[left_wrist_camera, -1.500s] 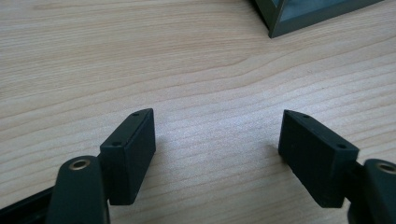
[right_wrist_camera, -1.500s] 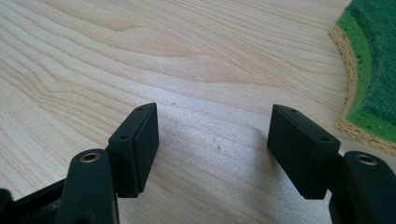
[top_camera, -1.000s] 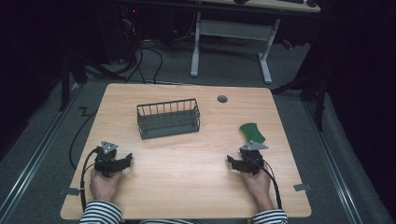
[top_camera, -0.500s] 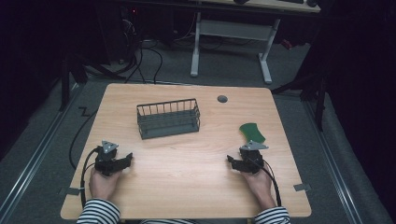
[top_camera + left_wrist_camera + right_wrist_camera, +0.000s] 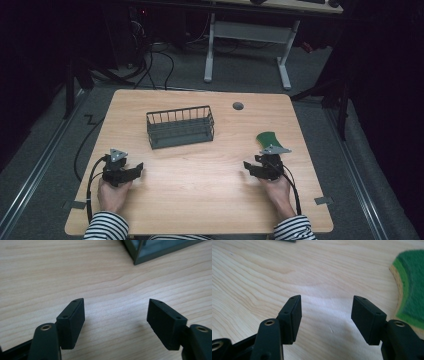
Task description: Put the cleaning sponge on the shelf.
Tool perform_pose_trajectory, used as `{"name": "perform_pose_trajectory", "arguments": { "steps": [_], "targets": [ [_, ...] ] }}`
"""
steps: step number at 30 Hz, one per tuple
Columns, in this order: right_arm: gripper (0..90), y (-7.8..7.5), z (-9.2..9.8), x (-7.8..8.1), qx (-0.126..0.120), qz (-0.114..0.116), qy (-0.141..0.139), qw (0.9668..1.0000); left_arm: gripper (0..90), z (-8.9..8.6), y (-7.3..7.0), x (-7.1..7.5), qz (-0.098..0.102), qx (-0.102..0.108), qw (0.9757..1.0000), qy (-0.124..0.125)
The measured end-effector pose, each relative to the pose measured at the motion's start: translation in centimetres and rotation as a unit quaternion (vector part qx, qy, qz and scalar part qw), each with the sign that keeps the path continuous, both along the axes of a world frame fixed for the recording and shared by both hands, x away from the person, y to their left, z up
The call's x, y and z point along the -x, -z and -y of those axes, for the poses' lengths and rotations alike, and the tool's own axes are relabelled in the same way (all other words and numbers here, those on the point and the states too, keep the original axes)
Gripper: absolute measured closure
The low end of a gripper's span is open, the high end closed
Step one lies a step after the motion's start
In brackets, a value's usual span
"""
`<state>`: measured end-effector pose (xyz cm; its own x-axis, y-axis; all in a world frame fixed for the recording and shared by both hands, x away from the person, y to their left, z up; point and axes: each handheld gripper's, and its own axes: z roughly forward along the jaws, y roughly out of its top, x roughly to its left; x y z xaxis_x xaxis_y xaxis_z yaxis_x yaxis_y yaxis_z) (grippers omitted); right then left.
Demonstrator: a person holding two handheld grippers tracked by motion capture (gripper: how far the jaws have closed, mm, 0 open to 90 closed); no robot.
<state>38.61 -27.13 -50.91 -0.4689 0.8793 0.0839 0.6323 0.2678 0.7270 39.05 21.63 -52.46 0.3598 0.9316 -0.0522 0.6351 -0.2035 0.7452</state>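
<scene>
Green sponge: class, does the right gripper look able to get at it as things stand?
Probably yes: the right gripper is open and empty, and the sponge lies flat just beyond it on bare table, nothing between.

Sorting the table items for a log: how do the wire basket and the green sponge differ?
The wire basket is dark, boxy and stands upright near the table's middle; the green sponge is flat, curved, and lies just ahead of the right gripper. Both rest on the wooden table, untouched.
</scene>
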Motion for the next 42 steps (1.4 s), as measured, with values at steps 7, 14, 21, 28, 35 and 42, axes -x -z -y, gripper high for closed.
{"name": "perform_pose_trajectory", "arguments": {
  "steps": [7, 14, 21, 28, 35, 42],
  "targets": [
    [44.0, -1.6, -1.4, -1.4, -0.011, 0.004, -0.023, 0.9997, 39.9, 1.5, -1.2, -1.1, 0.000, -0.015, 0.9996, 0.022],
    [43.2, -2.1, -2.9, -3.6, -0.011, -0.025, -0.035, 0.9990, 43.5, 2.8, -1.8, -2.3, -0.003, -0.016, 0.9993, 0.035],
    [55.5, -3.5, -5.4, -6.2, 0.011, 0.006, -0.045, 0.9989, 47.5, 3.6, -2.3, -3.9, 0.002, -0.013, 0.9994, 0.033],
    [62.7, -4.1, -8.1, -8.3, 0.021, 0.013, -0.060, 0.9979, 53.4, 3.5, -1.9, -4.7, 0.000, -0.015, 0.9997, 0.018],
    [67.2, -3.7, -9.8, -10.1, 0.022, -0.002, -0.064, 0.9977, 57.5, 4.1, -2.3, -5.4, 0.011, -0.017, 0.9995, 0.024],
    [69.1, -2.4, -10.7, -11.3, 0.013, -0.027, -0.050, 0.9983, 65.7, 4.3, -2.0, -5.9, 0.008, -0.010, 0.9996, 0.027]
  ]
}}
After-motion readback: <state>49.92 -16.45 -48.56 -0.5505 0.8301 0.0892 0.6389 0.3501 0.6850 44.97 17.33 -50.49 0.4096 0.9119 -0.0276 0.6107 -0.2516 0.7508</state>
